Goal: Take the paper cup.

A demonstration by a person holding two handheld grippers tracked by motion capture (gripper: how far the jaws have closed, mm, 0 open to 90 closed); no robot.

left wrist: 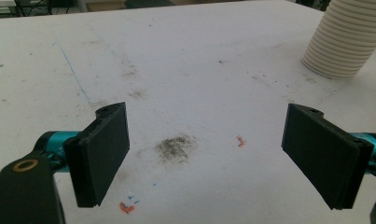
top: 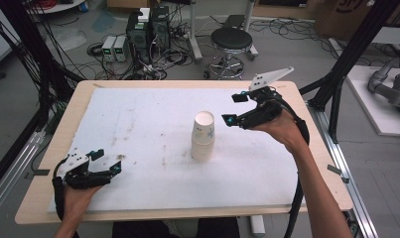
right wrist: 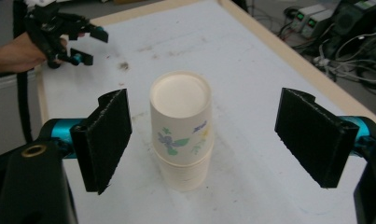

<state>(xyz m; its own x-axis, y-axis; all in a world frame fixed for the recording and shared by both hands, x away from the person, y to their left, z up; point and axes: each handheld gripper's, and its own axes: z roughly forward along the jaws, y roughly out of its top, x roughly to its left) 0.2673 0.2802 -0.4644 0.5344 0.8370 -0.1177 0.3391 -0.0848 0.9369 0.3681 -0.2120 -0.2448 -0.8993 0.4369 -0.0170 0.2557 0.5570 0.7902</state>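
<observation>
We take the stack of paper cups (top: 203, 136) as our landmark — it stands upside down on the white mat (top: 138, 124) covering the table (top: 78, 99), a little right of the mat's centre. The topmost cup carries a flower print; the ribbed rims of the nested cups show at the bottom of the stack.

Right gripper (top: 235, 109): we see it raised off the table, just right of the stack and above its top, pointing toward it. Its fingers (right wrist: 106, 140) stand wide apart with nothing between the pads. In the right gripper view the stack (right wrist: 182, 128) sits in the gap between them but farther off — no contact with either pad.

Left gripper (top: 106, 161): low over the mat, well apart from the stack, off to its left and nearer the person's edge of the table. Its fingers (left wrist: 101, 154) are also spread, gripping nothing. Below the gap we see bare mat with a dark smudge (left wrist: 175, 148) and small red marks (left wrist: 240, 140). In the left gripper view the stack (left wrist: 342, 42) shows at upper right, well beyond the pads.

Behind the table, beyond the stack, a black round stool (top: 231, 39) stands on the floor among cables.
</observation>
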